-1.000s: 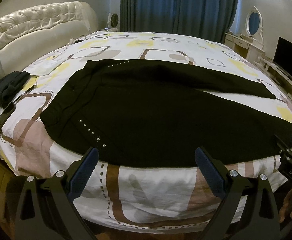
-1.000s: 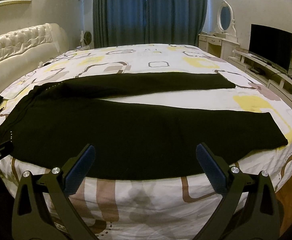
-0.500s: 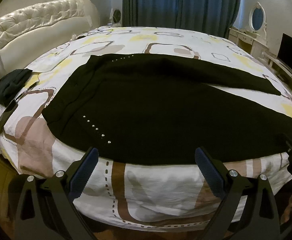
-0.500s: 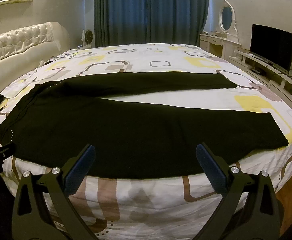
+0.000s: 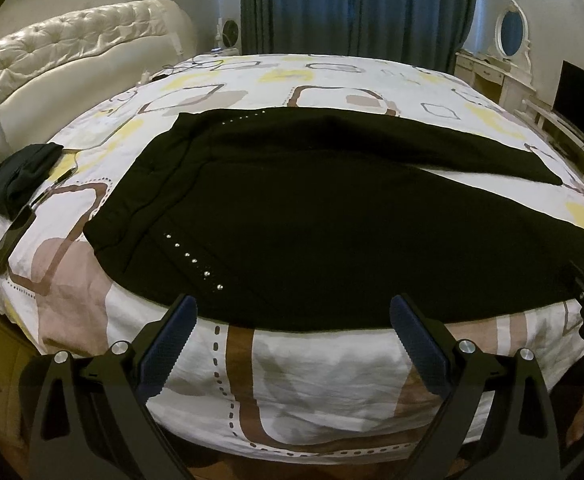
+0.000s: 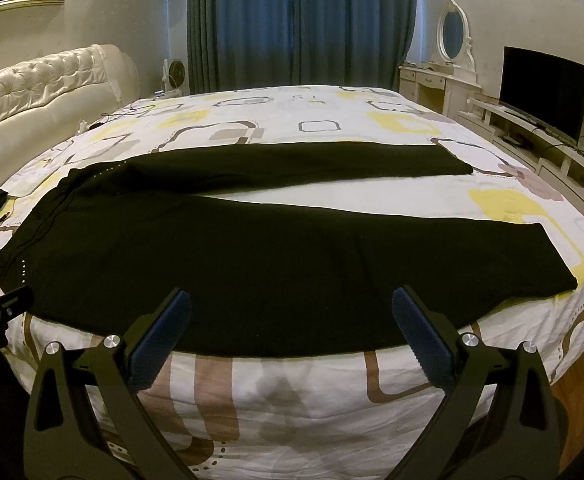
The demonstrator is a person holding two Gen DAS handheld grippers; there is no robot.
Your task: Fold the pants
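Pants point(image 5: 312, 220), black, lie spread flat on the bed point(image 5: 316, 364), their near edge running along the bed's near side. Nearest to the cameras, the left claw point(image 5: 292, 312) stands wide with nothing between its blue-padded fingers point(image 5: 167, 340), poised in front of the bed's edge below the waist end of the pants. The right claw point(image 6: 292, 308) is likewise spread wide and holds nothing, set in front of the near leg further toward the right. Each claw shows at the margin of the other's view.

On the pants, a row of small silver studs point(image 5: 193, 258) runs diagonally near the waist at the left, and a 2nd row point(image 5: 243, 117) shows along the far side. The 2 legs stretch to the right and part from one another, so a wedge of patterned sheet shows between them; the near leg's hem point(image 6: 560, 256) lies close to the bed's right edge, and the far leg's hem point(image 6: 464, 166) stops short of it.

At the bed's left edge rests a dark bundled cloth point(image 5: 17, 178), apart from the pants, with a black flat object point(image 5: 11, 238) just in front of it. Beyond stand the tufted headboard point(image 6: 39, 84), blue curtains point(image 6: 300, 20), a dressing table with oval mirror point(image 6: 452, 32) and a television point(image 6: 544, 94).
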